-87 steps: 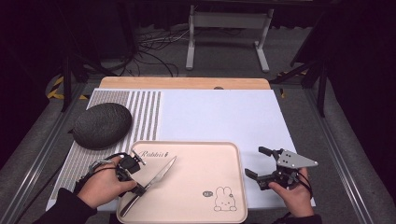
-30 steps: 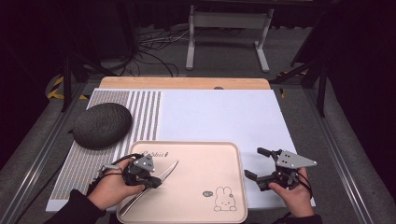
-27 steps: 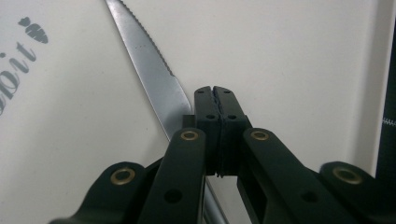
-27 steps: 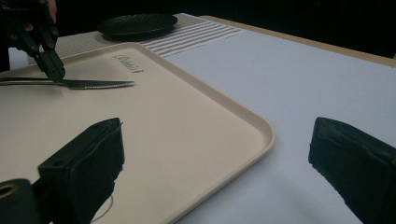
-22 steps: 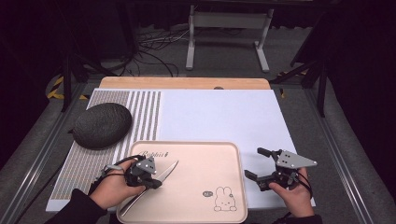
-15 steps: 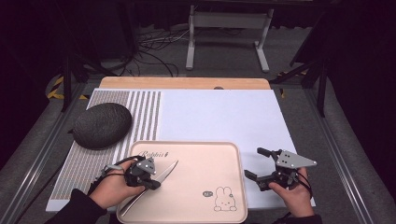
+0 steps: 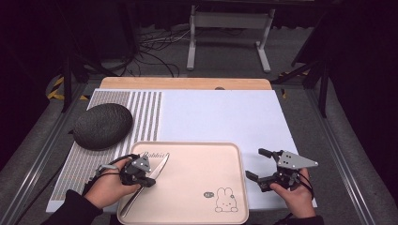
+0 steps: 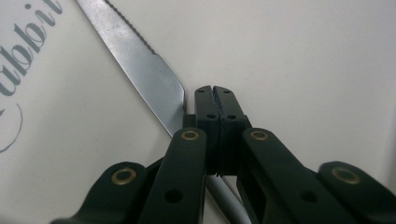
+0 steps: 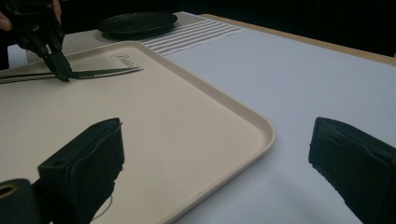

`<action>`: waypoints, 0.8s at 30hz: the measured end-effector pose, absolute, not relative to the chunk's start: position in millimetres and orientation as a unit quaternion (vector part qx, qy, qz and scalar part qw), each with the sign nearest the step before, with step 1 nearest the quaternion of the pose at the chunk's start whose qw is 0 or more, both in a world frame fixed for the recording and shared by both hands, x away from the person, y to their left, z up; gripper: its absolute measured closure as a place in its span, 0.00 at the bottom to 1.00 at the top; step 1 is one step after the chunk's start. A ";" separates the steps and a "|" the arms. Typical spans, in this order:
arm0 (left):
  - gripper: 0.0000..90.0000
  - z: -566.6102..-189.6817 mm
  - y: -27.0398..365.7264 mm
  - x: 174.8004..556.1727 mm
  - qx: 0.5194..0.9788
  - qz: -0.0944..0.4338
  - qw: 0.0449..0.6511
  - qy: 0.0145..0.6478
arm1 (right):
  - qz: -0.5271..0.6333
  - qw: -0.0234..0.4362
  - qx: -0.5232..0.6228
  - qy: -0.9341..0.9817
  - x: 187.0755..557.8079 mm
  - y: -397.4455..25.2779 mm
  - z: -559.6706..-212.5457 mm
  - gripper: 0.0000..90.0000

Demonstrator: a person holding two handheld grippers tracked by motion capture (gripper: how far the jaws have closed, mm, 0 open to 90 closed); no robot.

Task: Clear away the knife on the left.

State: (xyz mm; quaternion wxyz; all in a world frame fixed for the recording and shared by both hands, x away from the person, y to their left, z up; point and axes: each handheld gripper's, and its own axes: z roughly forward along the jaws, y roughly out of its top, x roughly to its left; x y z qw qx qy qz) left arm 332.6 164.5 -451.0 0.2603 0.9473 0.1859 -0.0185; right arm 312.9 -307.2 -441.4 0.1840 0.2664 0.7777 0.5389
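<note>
a: where was the silver serrated table knife (image 7: 149, 180)?

b: it lay flat on the pale pink rectangular plastic tray with a rabbit drawing (image 7: 202, 164), along the tray's left part, its blade tip pointing up toward the printed word near the tray's far left corner and its handle running back toward the near left edge. the right gripper view showed it (image 9: 100, 72) lying low on the tray surface.

a: and the left gripper (image 7: 143, 176)?

b: held in the person's left hand (image 7: 109, 187), it sat over the middle of the knife. in the left gripper view its black fingers (image 8: 219, 109) were pressed together, with the blade (image 8: 140, 60) passing just beside them on their left rather than between them, so they gripped nothing that could be seen.

a: the right gripper (image 7: 257, 165)?

b: held in the right hand (image 7: 293, 197), it rested just past the tray's right edge over the white desk (image 7: 220, 112). its fingers stood wide apart with nothing between them; the right gripper view looked out between them (image 9: 219, 158) at the tray's rounded corner.

a: anything else on the desk?

b: a dark grey oval textured dish (image 7: 102, 125) sat on a grey-and-white striped mat (image 7: 141, 108) at the far left, well apart from the knife.
</note>
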 end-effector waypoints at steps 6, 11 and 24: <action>1.00 -451.3 170.2 333.3 0.945 -0.011 0.261 0.197 | 0.538 0.184 0.267 0.778 312.9 -307.4 -441.5 0.05; 1.00 -451.0 175.6 333.5 0.944 -0.006 0.259 0.205 | 0.539 0.185 0.267 0.777 313.1 -307.6 -441.6 0.05; 1.00 -451.9 190.3 333.7 0.937 0.000 0.263 0.228 | 0.537 0.183 0.266 0.780 313.8 -306.7 -442.2 0.05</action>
